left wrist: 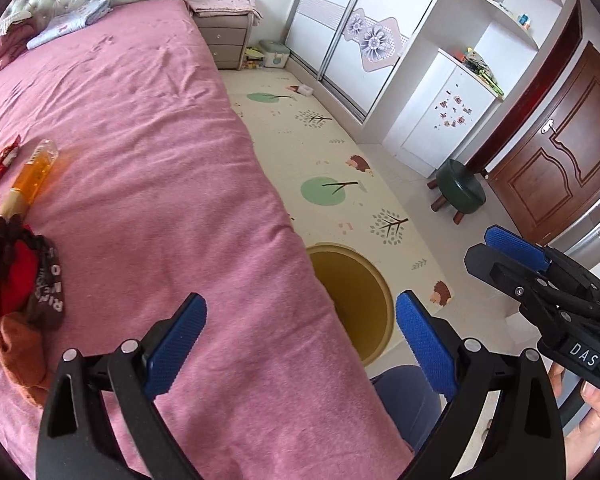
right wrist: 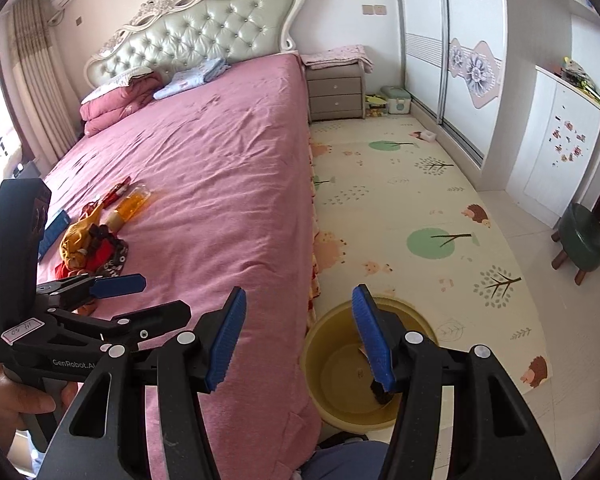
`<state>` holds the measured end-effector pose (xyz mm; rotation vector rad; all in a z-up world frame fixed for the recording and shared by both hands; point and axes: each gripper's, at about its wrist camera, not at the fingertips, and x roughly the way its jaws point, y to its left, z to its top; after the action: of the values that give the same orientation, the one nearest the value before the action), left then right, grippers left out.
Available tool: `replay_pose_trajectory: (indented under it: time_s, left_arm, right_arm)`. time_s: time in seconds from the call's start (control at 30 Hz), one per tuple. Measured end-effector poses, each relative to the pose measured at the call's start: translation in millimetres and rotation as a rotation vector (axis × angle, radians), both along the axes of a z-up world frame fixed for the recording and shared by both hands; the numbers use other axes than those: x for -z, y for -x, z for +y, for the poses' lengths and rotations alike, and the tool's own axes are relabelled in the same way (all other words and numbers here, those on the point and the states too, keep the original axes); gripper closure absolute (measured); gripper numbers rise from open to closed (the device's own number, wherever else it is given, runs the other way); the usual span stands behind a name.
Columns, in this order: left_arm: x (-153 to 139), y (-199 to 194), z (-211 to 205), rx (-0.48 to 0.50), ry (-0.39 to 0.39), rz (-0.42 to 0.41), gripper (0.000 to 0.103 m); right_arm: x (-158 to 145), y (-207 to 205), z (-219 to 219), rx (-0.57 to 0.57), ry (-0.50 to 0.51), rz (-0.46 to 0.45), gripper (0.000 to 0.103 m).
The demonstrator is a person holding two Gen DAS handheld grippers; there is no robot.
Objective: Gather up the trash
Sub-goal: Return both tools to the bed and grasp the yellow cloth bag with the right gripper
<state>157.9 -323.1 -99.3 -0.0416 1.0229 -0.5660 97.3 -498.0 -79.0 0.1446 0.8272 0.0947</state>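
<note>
A heap of trash lies on the pink bed [left wrist: 160, 140]: an orange plastic bottle [left wrist: 36, 172] [right wrist: 134, 202], and red, yellow and brown wrappers [left wrist: 16, 268] [right wrist: 92, 248]. A yellow bin [left wrist: 352, 280] [right wrist: 312, 344] stands on the floor against the bed's side, with a dark wrapper [right wrist: 382, 394] inside. My left gripper [left wrist: 300, 340] [right wrist: 148, 300] hovers open over the bed's edge, right of the heap, with nothing between its blue pads. My right gripper [right wrist: 300, 336] [left wrist: 496, 254] is open and empty above the bin.
A patterned play mat [right wrist: 400, 200] covers the floor beside the bed. A green stool [right wrist: 584, 240] stands near the brown door [left wrist: 560, 152]. A nightstand [right wrist: 336, 92], sliding wardrobe [right wrist: 460, 60] and white shelves line the far side. The person's knee [left wrist: 404, 396] is below the grippers.
</note>
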Motion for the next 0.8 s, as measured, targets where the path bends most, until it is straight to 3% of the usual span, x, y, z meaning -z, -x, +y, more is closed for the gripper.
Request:
replay_pose_trajectory:
  time_s: [0.33,0.8]
  left_arm:
    - [-22.4,1.6,106.1,-0.173,-0.02,-0.076,0.008]
    - [-20.1,3.7,257.4,-0.411,-0.02,-0.08,0.007]
  right_arm:
    - [-14.0,-18.1,96.3,-0.152,-0.027,-0.034,0.049]
    - [-24.9,-54.6,216.8,-0.323,-0.042,-0.044,0.049]
